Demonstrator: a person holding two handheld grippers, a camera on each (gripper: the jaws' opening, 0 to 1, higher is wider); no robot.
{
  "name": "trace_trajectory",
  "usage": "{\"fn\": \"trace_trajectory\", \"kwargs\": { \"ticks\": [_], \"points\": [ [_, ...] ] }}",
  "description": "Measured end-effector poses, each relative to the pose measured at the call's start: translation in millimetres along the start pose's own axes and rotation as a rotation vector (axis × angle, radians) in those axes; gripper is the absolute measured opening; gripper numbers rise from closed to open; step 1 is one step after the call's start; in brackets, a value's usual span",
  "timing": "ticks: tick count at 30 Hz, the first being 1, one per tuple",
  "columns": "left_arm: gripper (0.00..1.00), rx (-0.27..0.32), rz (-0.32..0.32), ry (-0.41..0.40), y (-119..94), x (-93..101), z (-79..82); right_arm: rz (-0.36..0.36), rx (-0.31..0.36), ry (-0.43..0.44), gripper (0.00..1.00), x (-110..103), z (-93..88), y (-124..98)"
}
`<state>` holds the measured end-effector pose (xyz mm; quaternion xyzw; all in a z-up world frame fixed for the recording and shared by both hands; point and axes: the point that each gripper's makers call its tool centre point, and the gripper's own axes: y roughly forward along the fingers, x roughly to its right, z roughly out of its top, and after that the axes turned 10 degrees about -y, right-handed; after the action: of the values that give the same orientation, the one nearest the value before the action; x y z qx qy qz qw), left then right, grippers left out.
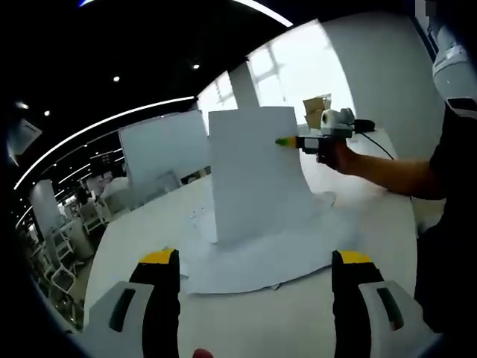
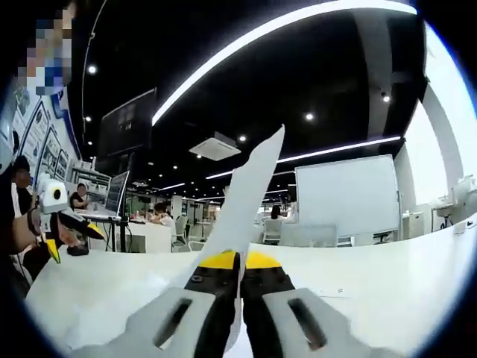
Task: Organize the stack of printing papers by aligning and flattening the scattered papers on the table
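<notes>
A large open hall with ceiling light strips and whiteboards [image 1: 160, 145] surrounds the white table [image 1: 373, 216] on which we work. We hold the stack [image 1: 253, 175] upright near the middle of the table, its lower edge resting on a loose sheet [image 1: 261, 261] that lies flat beneath it. We judge that standing the stack on edge lets the sheets drop level against the table, so that their edges align.

Our right gripper [image 1: 287, 142] grasps the stack at its upper right edge; in the right gripper view its jaws are pressed together on the thin paper, which rises between them as a narrow white blade.

Our left gripper [image 1: 253, 261] hovers in front of the stack, jaws spread wide and holding nothing, apparently ready to steady or tap the stack.

The stack looks clean, white and rectangular, with a nearly square top edge. Further sheets spread out on the table around its foot.
</notes>
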<state>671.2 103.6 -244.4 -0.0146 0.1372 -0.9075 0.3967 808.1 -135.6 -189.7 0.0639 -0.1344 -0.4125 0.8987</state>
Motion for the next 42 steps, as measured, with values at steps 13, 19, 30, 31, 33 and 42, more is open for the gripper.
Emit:
{"fn": "trace_trajectory", "kwargs": {
  "ticks": [13, 19, 30, 31, 33, 42],
  "points": [
    [0.86, 0.016, 0.013, 0.003, -6.3, -2.4, 4.7, -0.005, 0.057, 0.067, 0.0, 1.7, 20.6, -3.8],
    [0.86, 0.019, 0.012, 0.006, -7.7, -1.7, 5.5, 0.005, 0.065, 0.04, 0.0, -2.6, 35.6, -4.2],
    [0.86, 0.029, 0.008, 0.007, -9.5, -0.9, 7.6, 0.025, 0.073, -0.01, 0.0, -9.8, 58.4, -3.0],
    [0.86, 0.03, 0.009, 0.007, -9.7, -0.9, 7.8, 0.025, 0.073, -0.012, 0.0, -9.9, 59.0, -3.0],
    [0.86, 0.03, 0.008, 0.007, -10.1, -0.9, 7.7, 0.028, 0.074, -0.014, 0.0, -10.4, 61.0, -3.5],
    [0.86, 0.034, 0.009, 0.007, -11.6, -1.5, 7.8, 0.039, 0.08, -0.027, 0.0, -14.5, 68.6, -3.3]
  ]
}}
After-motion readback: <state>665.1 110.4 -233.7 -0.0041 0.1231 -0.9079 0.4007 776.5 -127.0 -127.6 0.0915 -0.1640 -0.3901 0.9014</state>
